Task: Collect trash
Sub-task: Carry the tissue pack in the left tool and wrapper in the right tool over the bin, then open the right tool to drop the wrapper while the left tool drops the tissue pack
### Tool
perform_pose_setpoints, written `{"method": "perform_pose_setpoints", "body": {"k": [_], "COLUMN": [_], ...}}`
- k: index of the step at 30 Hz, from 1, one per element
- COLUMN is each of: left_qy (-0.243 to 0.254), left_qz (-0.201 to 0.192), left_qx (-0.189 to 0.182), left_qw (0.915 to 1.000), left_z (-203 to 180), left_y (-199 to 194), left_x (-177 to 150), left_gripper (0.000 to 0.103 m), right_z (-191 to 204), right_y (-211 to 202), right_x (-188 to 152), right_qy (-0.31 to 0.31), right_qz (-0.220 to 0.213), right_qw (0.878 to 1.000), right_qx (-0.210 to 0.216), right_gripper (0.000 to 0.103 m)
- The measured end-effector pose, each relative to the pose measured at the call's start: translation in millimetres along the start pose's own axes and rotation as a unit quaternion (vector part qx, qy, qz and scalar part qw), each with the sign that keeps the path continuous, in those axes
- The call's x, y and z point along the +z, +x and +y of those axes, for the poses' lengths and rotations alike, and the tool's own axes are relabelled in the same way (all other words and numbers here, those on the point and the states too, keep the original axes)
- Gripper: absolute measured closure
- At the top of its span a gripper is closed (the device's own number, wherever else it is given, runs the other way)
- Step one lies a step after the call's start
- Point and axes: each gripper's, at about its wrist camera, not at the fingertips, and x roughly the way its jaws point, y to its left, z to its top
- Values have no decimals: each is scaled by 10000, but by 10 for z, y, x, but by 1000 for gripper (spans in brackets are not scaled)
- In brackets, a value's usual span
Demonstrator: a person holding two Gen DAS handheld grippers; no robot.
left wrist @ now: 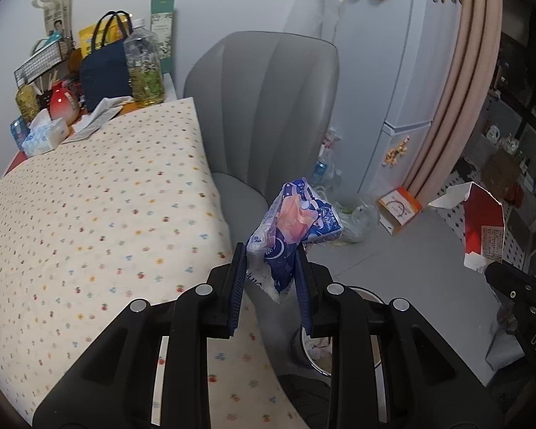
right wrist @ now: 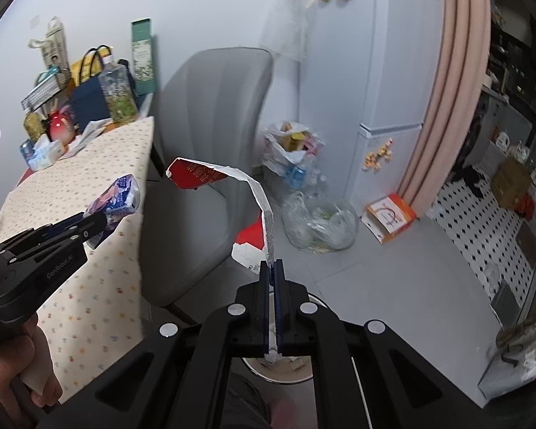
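Pale grey flooring point(left wrist: 393, 250) and a white wall fill the left wrist view, with a grey upholstered chair point(left wrist: 264, 107) standing against a table under a cream cloth dotted with small coloured flowers point(left wrist: 100, 207). At the table's far end sit a navy tote bag point(left wrist: 105, 71), a clear plastic jar of greenish contents point(left wrist: 144, 68) and a soft pack of tissues point(left wrist: 46, 134). The left gripper point(left wrist: 271, 261) has its jaws partly apart and pressed on a crumpled blue, pink and white plastic wrapper point(left wrist: 293, 228), which sticks up above the chair seat. Below the gripper a round metal bin point(left wrist: 318, 350) shows between the black arms, though its contents are hard to make out. At the right edge, a torn red and white carton point(left wrist: 479, 221) is held by the right gripper point(left wrist: 496, 271).

White fridge doors with magnets point(right wrist: 393, 71) and a pink curved arch point(right wrist: 457, 89) back the right wrist view. On the floor lie a clear plastic bag of rubbish point(right wrist: 321, 221), a white bag full of packets point(right wrist: 289, 146) and an orange and white box point(right wrist: 389, 218). The right gripper's jaws are closed tight on a strip of the carton, which curls up and leftwards in front of the chair. At left, the left gripper, held in a hand point(right wrist: 25, 368), carries the wrapper beside the table edge.
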Motion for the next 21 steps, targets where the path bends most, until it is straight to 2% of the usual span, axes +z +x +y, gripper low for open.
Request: {"method": "perform_pose_setpoints", "body": {"k": [17,21], "left_qy": [430,516], "left_qz": [483,592], "left_qx": [-139,-134], "left_qw": [9978,9968], "left_z": [-526,-582], "left_y": [562,669], "left_x": [-44,-52], "left_gripper": [77,77], "right_z": [-548,-621], "right_y": [581,709], "right_x": [-174,-194], "right_qy": [468,543], "right_qz": [501,615], "right_qw": [9975,9964], "right_qx": [-160,-190], "right_gripper": [99,94]}}
